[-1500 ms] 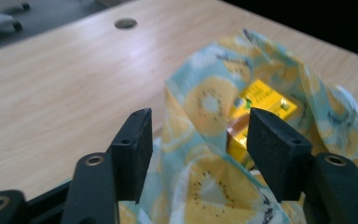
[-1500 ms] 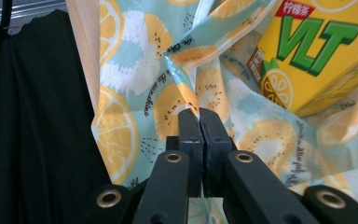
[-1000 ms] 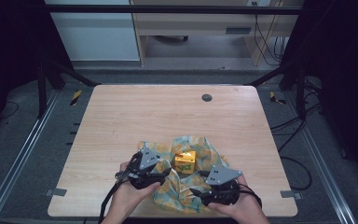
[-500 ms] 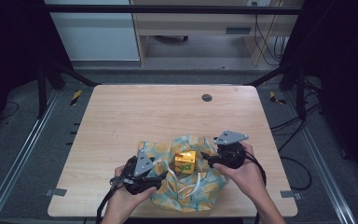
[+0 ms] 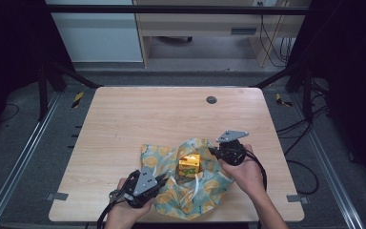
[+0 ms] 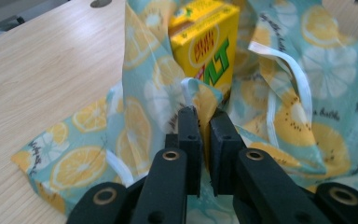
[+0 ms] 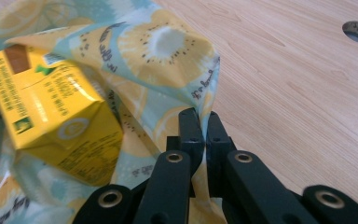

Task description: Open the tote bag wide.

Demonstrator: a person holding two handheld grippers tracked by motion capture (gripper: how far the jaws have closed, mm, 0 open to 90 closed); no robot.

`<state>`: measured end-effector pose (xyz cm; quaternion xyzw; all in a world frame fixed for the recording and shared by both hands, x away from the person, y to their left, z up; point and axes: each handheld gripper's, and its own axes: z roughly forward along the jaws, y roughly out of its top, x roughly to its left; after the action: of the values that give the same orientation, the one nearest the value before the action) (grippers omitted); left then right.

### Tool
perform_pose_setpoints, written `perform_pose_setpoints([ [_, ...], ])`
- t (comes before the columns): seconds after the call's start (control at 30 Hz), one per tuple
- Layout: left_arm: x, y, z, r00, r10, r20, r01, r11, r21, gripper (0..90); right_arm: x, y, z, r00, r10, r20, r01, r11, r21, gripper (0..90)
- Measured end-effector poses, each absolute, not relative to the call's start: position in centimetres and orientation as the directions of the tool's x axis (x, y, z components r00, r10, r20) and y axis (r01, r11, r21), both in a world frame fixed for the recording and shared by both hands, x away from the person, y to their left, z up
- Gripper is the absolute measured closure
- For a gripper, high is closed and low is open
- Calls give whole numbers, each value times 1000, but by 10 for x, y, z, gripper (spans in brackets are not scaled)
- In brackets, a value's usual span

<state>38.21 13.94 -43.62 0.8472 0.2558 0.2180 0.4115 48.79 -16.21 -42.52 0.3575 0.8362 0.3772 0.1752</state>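
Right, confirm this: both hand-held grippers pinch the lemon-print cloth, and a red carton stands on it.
Wrong colour: the carton is yellow, as the left gripper view shows. The left hand-held gripper and right hand-held gripper do pinch the lemon-print cloth.

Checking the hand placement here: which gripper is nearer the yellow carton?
Right, narrowly. The right gripper pinches the cloth just beside the yellow carton, on its far right; the left gripper grips cloth at its near left.

Lemon-print teal cloth (image 5: 190, 191), crumpled, pinched at opposite edges by left gripper (image 5: 164, 179) and right gripper (image 5: 211, 150). Yellow juice carton (image 5: 189, 165) upright on it, right between both grippers, just ahead of each.
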Motion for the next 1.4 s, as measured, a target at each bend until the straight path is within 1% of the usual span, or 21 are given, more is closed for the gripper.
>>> perform_pose_setpoints([
  [0.03,383,142,-437,769,617,167,256,-537,804,854,490,-163,-426,-676,736,-20,472,454,756,896],
  [0.2,390,154,-442,755,638,151,277,-519,809,866,503,-167,-434,-642,767,-11,501,429,752,899],
  [0.4,396,167,-444,730,662,170,287,-522,804,870,514,-176,-443,-595,803,9,549,398,735,899],
  [0.5,399,174,-446,726,663,185,295,-542,787,876,516,-181,-447,-584,812,12,569,398,720,899],
  [0.6,396,180,-448,732,658,176,302,-545,782,880,517,-187,-449,-570,821,29,591,385,709,900],
  [0.7,391,184,-451,741,644,189,296,-566,769,882,517,-190,-452,-567,823,35,599,383,704,899],
  [0.8,393,186,-453,730,654,199,302,-570,764,881,518,-189,-455,-570,821,38,603,386,699,899],
  [1.0,407,192,-459,703,687,181,337,-547,766,883,522,-185,-460,-561,826,44,622,386,682,899],
  [1.03,408,193,-461,705,685,186,341,-557,757,883,522,-186,-460,-564,825,33,619,396,678,899],
  [1.23,413,192,-477,714,680,167,377,-575,726,884,522,-188,-467,-563,826,40,636,401,659,899],
  [1.4,417,194,-482,713,679,173,392,-591,706,890,528,-191,-474,-554,832,38,643,399,653,900],
])
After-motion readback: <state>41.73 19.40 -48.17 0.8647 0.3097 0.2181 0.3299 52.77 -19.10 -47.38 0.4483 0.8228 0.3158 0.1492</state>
